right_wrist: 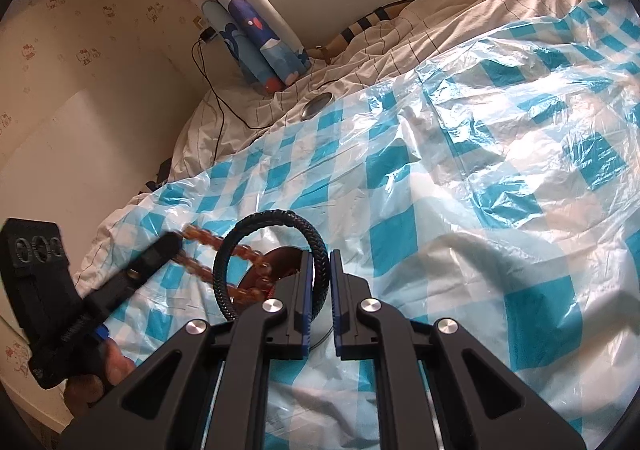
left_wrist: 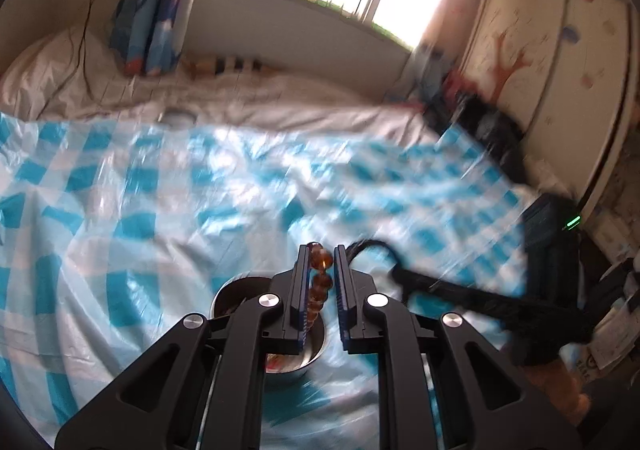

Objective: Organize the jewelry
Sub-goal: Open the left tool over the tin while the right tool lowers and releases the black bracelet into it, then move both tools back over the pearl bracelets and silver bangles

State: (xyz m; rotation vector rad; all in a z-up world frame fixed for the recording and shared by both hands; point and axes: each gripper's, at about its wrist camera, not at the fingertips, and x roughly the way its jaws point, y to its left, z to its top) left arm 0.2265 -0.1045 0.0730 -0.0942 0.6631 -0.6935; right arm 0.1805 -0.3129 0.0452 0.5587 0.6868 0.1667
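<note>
My left gripper (left_wrist: 321,250) is shut on an amber bead bracelet (left_wrist: 320,282), held above a steel bowl (left_wrist: 312,360) on the blue-checked plastic sheet (left_wrist: 160,210). My right gripper (right_wrist: 321,252) is shut on a black braided bracelet (right_wrist: 264,222), held upright above the same bowl (right_wrist: 280,262). In the right wrist view the left gripper (right_wrist: 172,242) comes in from the left with the amber bracelet (right_wrist: 224,246) hanging through the black loop. In the left wrist view the right gripper (left_wrist: 394,272) comes in blurred from the right.
The sheet covers a bed with white bedding (right_wrist: 400,50). A round metal lid (right_wrist: 318,104) lies at the sheet's far edge. A blue patterned curtain (right_wrist: 256,38) and a cable (right_wrist: 212,90) hang at the wall. A wardrobe (left_wrist: 560,70) stands at the right.
</note>
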